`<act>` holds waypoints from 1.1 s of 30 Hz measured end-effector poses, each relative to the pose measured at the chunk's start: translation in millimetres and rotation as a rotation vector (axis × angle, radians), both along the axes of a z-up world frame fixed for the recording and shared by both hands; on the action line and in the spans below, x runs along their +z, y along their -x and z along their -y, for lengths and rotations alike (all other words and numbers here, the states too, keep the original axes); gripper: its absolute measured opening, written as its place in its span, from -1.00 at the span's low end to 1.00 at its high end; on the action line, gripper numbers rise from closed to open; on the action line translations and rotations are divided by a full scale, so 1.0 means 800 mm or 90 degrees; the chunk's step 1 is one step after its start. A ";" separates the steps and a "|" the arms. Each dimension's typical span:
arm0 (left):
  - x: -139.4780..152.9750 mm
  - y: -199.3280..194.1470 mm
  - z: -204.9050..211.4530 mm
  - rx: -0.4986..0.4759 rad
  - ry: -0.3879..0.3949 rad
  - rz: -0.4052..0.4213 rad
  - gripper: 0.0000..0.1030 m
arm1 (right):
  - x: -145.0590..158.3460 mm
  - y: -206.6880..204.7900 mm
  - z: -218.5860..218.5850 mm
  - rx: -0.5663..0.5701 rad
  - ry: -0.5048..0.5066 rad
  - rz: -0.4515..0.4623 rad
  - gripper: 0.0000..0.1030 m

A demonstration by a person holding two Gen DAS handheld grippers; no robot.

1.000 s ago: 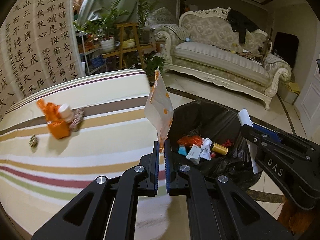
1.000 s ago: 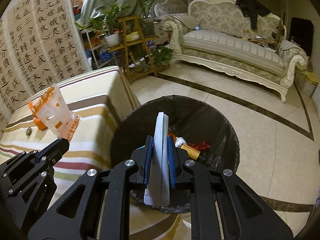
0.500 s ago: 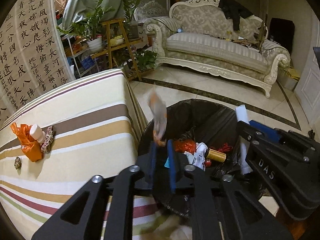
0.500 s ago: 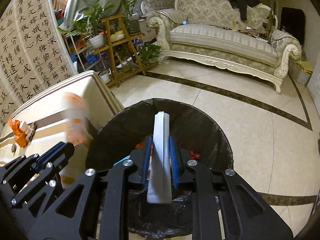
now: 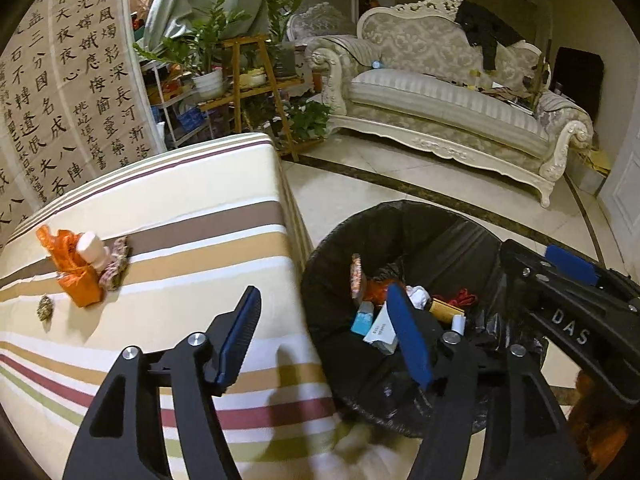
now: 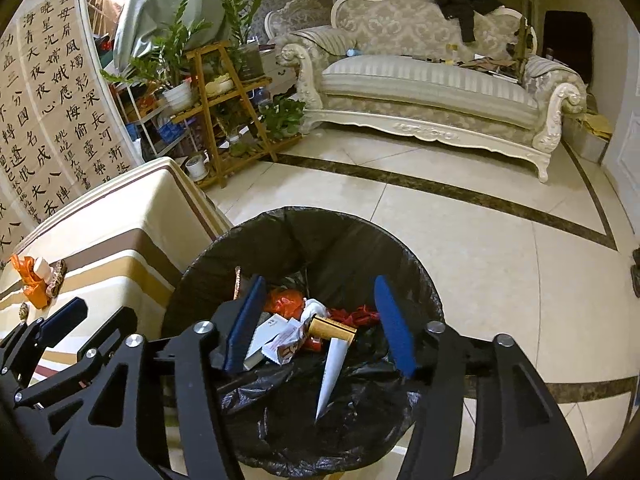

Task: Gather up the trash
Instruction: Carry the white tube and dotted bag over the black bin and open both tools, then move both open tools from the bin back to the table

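Note:
The black-lined trash bin (image 5: 420, 216) stands on the floor beside the striped table (image 5: 180, 216) and holds several pieces of trash. My left gripper (image 5: 323, 292) hangs over the bin's near left rim; its jaws are opening with nothing between them. The orange-and-white wrapper (image 5: 355, 276) lies against the bin's inner wall. Over the bin (image 6: 320, 216), the jaws of my right gripper (image 6: 319, 280) are opening too, and the flat white packet (image 6: 332, 368) is loose below them inside the bag. On the table sit an orange bag with a white bottle (image 5: 80, 276) and a small crumpled scrap (image 5: 44, 309).
A cream sofa (image 5: 448, 100) stands across the tiled floor (image 6: 460, 240). A wooden plant stand (image 5: 252, 88) with potted plants is behind the table, and a calligraphy screen (image 5: 60, 80) is at the left. The right gripper's body (image 5: 572, 292) is close on the right.
Both grippers opened. The wrapper left the left gripper's jaws and dropped into the bin. The white packet slid out of the right gripper's jaws into the bin.

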State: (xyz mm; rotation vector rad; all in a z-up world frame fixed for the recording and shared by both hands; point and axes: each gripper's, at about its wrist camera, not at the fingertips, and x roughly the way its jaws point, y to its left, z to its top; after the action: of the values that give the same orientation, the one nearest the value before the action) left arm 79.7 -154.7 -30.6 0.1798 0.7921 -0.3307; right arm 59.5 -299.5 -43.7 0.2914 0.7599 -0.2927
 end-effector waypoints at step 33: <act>0.000 -0.008 -0.280 0.287 -0.002 -0.012 0.35 | 0.026 -0.040 -0.225 0.249 0.011 -0.006 0.15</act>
State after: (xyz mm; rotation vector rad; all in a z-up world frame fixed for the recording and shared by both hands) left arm 85.9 69.1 -30.5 -0.0013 0.8270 0.0950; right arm 91.1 -119.8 -22.9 0.1199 0.8059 0.0692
